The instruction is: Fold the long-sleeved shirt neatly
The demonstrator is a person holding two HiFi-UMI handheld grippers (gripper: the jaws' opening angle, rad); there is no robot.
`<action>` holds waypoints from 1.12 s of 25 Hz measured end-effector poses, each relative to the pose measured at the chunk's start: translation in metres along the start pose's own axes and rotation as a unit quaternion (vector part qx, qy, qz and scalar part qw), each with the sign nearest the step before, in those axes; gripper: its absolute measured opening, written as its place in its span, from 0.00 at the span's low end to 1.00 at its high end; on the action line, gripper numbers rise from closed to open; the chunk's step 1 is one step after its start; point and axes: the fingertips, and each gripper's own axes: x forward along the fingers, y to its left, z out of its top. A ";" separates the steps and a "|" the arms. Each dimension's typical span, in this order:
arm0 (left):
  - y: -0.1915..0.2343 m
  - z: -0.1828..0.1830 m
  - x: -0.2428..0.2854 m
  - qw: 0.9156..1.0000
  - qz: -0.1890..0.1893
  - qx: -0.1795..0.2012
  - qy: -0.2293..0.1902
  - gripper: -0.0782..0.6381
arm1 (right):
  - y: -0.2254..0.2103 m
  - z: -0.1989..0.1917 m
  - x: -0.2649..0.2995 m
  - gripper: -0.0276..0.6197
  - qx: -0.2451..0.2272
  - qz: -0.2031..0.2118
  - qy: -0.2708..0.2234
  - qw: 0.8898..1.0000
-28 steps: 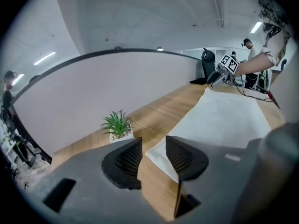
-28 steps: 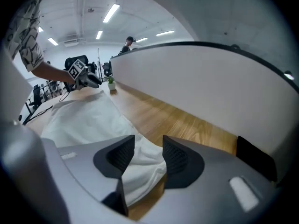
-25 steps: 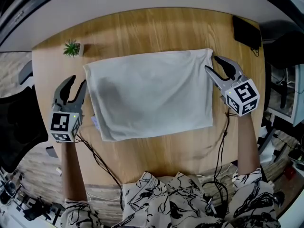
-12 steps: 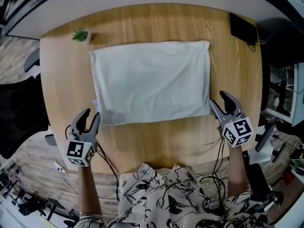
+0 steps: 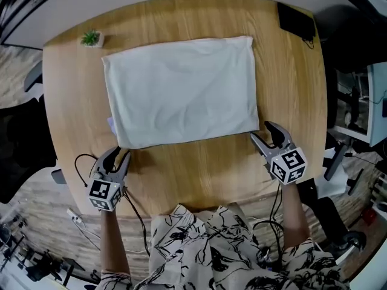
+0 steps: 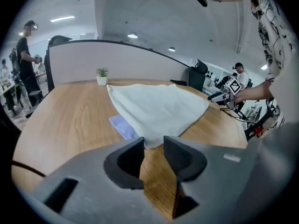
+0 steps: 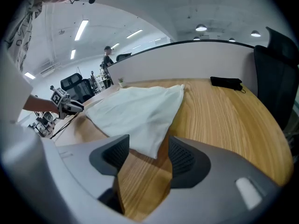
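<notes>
On the round wooden desk (image 5: 199, 168), the long-sleeved shirt (image 5: 181, 92) lies folded into a flat white rectangle, its long sides running left to right, and fills the middle and far part of the top. A small pale blue piece (image 5: 111, 124) pokes out from under its left edge, near the near left corner.

At that near left corner sits the left hand-held gripper (image 5: 119, 156), pointing away from the person and tilted down. Its jaws stand a narrow gap apart with only bare wood between them, so it is released; the shirt's corner lies just beyond the tips, not pinched.

At the near right corner the right hand-held gripper (image 5: 261, 132) points the same way. Its jaws have just been opening and now stand clearly apart. The tip of the shirt's corner lies flat on the desk between them, with neither pad pressing on it, so this one is released too.

Far left on the desk, beyond the shirt, stands a small potted plant (image 5: 91, 38). A flat black object (image 5: 296, 20) rests at the far right edge. Dark cables (image 5: 136, 213) trail from both grippers back toward the person's patterned garment (image 5: 211, 246) at the near edge.
</notes>
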 end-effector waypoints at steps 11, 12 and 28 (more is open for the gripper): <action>0.002 -0.004 -0.001 0.999 0.031 0.013 0.006 0.12 | -0.006 -0.023 0.010 0.13 0.017 -0.016 0.025 0.999; 0.005 -0.005 -0.001 0.999 0.040 0.010 0.010 0.12 | -0.006 -0.024 0.009 0.09 0.014 -0.019 0.026 0.999; 0.014 -0.011 -0.018 0.996 0.080 -0.011 0.027 0.39 | -0.002 -0.007 -0.015 0.36 0.010 -0.024 0.020 0.999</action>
